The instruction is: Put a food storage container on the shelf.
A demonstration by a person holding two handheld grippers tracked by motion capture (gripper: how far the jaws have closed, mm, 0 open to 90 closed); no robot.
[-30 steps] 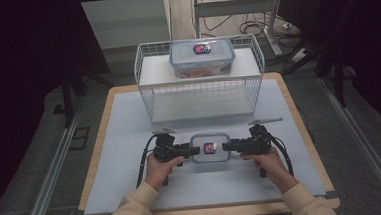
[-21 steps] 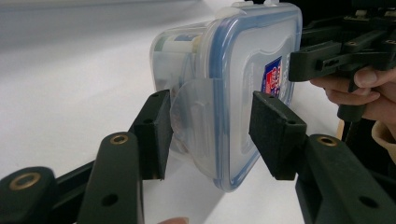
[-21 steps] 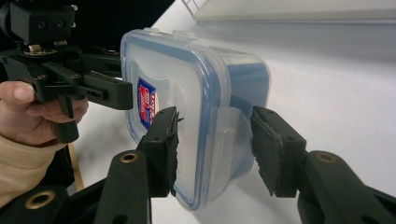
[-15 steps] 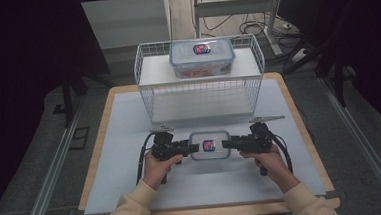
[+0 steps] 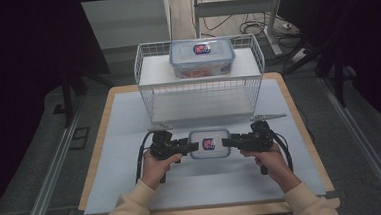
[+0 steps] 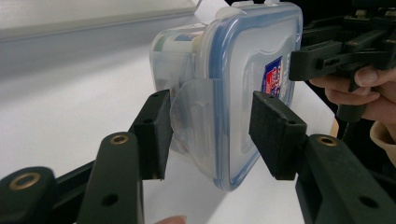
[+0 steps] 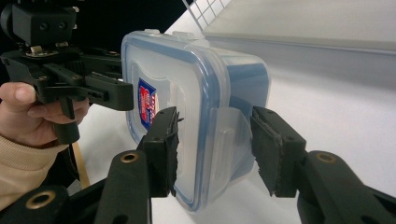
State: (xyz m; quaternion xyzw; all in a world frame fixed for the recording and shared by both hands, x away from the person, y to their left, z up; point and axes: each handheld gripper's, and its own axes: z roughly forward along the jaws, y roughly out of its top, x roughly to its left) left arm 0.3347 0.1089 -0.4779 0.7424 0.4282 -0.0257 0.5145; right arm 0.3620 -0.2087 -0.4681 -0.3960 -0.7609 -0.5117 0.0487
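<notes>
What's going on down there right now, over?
Left gripper and right gripper straddle opposite end clips of clear blue-rimmed plastic lidded box; contact unclear. Box on white table mat. Nothing blocking.

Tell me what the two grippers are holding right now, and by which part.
Both hold the small lidded box on the table: the left gripper grips its left end, the right gripper its right end, each over a side latch.

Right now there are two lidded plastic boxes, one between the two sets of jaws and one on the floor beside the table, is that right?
Not quite. The second box is not on the floor: the high view shows it sitting on top of the white wire rack. The other box does lie between the jaws.
</notes>
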